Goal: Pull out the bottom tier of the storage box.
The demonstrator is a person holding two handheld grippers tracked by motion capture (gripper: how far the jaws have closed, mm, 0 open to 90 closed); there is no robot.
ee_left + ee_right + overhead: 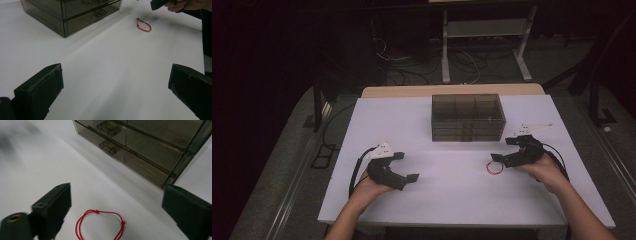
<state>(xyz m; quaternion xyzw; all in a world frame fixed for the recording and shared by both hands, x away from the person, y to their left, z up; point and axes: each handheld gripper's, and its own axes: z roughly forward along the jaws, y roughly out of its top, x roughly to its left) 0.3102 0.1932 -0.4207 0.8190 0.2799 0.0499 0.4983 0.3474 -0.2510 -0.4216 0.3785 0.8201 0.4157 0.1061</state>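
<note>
White tabletop (pixel 452 195) stands in a dark room with cables on the floor (pixel 422 70). Red cord loop (pixel 100 225) lies flat between the open right tongs (pixel 115 212), not gripped. Left tongs (pixel 115 92) are open, empty.

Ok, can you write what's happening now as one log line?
right gripper: open over red string loop | left gripper: open, idle | drawer box: closed

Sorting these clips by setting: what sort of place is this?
Probably a lab or workshop bench: a bare white table, loose cables on the floor behind, and a metal stand's legs.
</note>
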